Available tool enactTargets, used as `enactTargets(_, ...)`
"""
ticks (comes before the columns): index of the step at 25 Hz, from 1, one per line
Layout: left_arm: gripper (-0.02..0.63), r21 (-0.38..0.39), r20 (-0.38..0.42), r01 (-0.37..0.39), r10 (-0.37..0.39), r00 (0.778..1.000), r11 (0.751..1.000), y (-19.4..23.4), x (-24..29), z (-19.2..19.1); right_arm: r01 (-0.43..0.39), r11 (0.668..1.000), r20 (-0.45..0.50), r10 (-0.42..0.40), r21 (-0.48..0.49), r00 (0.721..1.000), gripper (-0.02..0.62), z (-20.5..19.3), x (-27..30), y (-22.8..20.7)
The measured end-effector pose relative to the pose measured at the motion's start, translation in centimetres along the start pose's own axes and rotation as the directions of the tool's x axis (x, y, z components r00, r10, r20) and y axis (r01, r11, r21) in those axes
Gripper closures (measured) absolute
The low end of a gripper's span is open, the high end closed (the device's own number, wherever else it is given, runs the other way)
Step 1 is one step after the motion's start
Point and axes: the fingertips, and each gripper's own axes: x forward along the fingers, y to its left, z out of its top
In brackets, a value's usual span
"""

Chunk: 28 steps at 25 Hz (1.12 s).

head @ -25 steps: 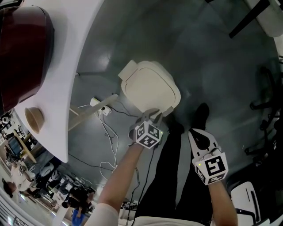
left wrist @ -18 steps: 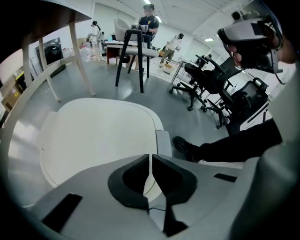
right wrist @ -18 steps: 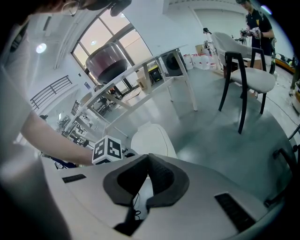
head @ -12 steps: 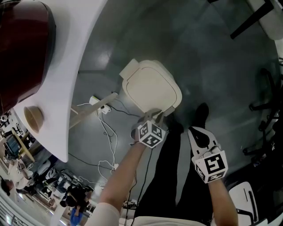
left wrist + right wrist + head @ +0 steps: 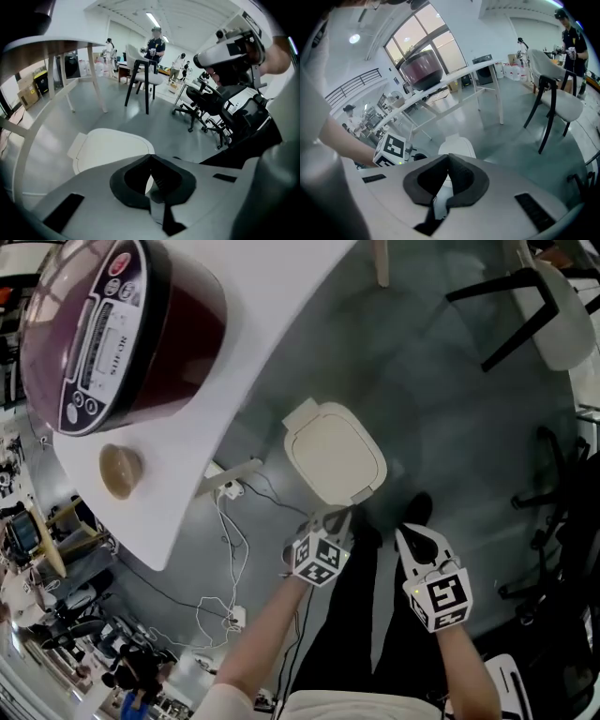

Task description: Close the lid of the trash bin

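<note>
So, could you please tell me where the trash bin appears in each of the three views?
Head view: the trash bin stands at the centre, on the grey floor, with its lid down.
Left gripper view: it is at the lower left.
Right gripper view: it is low at the centre, partly hidden.
Shared landmark: the white table stands beside the bin.

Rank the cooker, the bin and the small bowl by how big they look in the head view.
Largest: cooker, though it stands on the table, nearer the camera than the bin.
Middle: bin.
Smallest: bowl.
</note>
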Motion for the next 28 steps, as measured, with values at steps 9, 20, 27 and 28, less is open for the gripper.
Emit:
enactTargets(9, 0.592, -0.114, 0.180, -0.039, 0.059, 0.982, 0.993, -3.1, -12.9, 6.8, 0.007, 0.991, 0.026, -0.004, -0.133, 1.000, 0.583, 6.3, -7.0, 5.8)
enactTargets(20, 0.592, -0.259, 0.419, -0.031, 0.141, 0.897, 0.965, -8.1, -31.1, 12.6, -0.034, 0.975, 0.063, 0.049, -0.221, 0.997, 0.583, 12.3, -17.7, 14.2)
enactTargets(27, 0.592, -0.362, 0.509, -0.098, 0.284, 0.813, 0.927, -12.8, -38.5, 15.1, -0.099, 0.948, 0.093, 0.133, -0.301, 0.987, 0.583, 14.7, -24.7, 17.5)
enactTargets(28, 0.592, -0.379, 0.515, -0.107, 0.306, 0.801, 0.919, -13.5, -39.2, 15.3, -0.109, 0.942, 0.100, 0.148, -0.316, 0.984, 0.583, 15.0, -25.6, 17.8)
